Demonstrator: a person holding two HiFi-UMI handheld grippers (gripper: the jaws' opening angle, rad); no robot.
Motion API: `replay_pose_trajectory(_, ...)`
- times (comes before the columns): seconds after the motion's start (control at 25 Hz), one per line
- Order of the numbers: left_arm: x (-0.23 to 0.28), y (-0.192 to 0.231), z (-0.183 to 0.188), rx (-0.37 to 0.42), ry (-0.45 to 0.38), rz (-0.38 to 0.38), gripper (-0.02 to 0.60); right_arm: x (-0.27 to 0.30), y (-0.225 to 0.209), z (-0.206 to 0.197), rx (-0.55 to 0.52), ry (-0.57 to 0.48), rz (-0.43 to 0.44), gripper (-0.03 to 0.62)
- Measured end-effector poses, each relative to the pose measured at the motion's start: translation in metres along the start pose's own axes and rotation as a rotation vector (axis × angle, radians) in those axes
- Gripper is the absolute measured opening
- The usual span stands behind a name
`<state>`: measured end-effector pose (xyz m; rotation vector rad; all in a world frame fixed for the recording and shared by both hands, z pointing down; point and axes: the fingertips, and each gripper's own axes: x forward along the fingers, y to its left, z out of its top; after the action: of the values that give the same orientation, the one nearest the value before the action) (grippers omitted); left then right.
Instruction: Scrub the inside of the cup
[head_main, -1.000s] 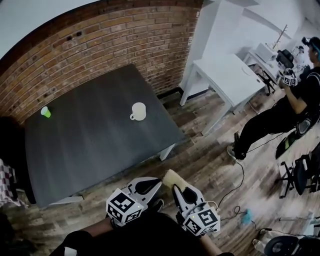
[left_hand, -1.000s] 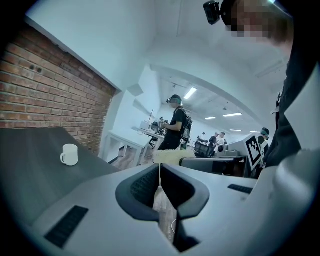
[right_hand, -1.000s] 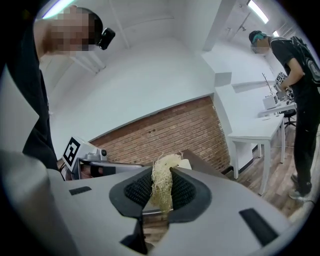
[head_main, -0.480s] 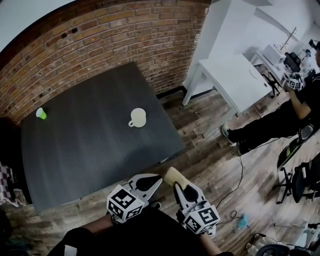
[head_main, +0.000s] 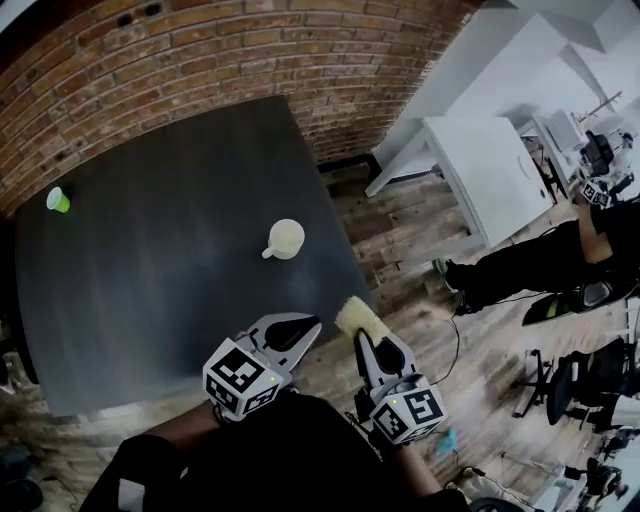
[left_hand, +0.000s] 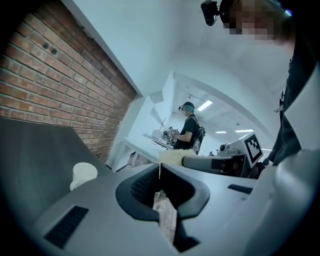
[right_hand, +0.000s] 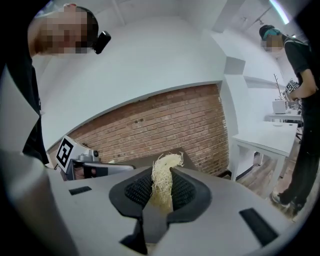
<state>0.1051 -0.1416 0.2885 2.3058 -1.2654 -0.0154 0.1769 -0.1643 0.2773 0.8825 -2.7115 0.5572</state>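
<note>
A white cup with a handle stands on the dark grey table, near its right edge; the left gripper view has the cup at left. My left gripper hovers over the table's near right corner, shut with nothing in it. Beside it, my right gripper is shut on a pale yellow fibrous scrubber, whose tuft sticks up between the jaws. Both grippers are short of the cup.
A small green cup sits at the table's far left. A brick wall runs behind the table. A white table stands to the right, and a person in black is beyond it on the wooden floor.
Both grippers have come forward from over the floor to the table's near right corner, closer to the white cup. The scrubber stays in the right gripper.
</note>
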Motion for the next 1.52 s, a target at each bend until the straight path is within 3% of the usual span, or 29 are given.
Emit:
replay_pose_trajectory(0.16, -0.006, 0.062, 0.006, -0.004, -0.019, 0.084, 0.023, 0.055, -0.013, 0.007, -0.026, 0.047, 0.0, 0.083)
replay_pose_trajectory(0.36, -0.011, 0.121, 0.003, 0.023, -0.029, 0.241, 0.023, 0.11, -0.029, 0.008, -0.074, 0.115, 0.044, 0.083)
replay_pose_trajectory(0.64, 0.001, 0.171, -0.013, 0.086, 0.034, 0.433, 0.023, 0.178, -0.041, -0.001, -0.15, 0.219, 0.229, 0.083)
replay_pose_trajectory(0.8, 0.003, 0.177, -0.024, 0.093, 0.055, 0.534, 0.023, 0.199, -0.045, -0.007, -0.254, 0.311, 0.341, 0.083)
replay_pose_trajectory(0.96, 0.012, 0.194, -0.046, 0.111, 0.122, 0.555, 0.046, 0.23, -0.05, -0.021, -0.356, 0.412, 0.399, 0.083)
replay_pose_trajectory(1.0, 0.015, 0.199, -0.053, 0.115, 0.149, 0.554, 0.136, 0.237, -0.05, -0.026, -0.385, 0.439, 0.412, 0.083)
replay_pose_trajectory(1.04, 0.019, 0.203, -0.061, 0.117, 0.174, 0.548, 0.186, 0.243, -0.049, -0.031, -0.416, 0.463, 0.424, 0.083)
replay_pose_trajectory(1.36, 0.041, 0.246, -0.111, 0.142, 0.289, 0.511, 0.192, 0.276, -0.029, -0.077, -0.682, 0.646, 0.524, 0.083)
replay_pose_trajectory(1.52, 0.049, 0.257, -0.127, 0.153, 0.324, 0.478, 0.192, 0.283, -0.029, -0.097, -0.724, 0.736, 0.546, 0.083)
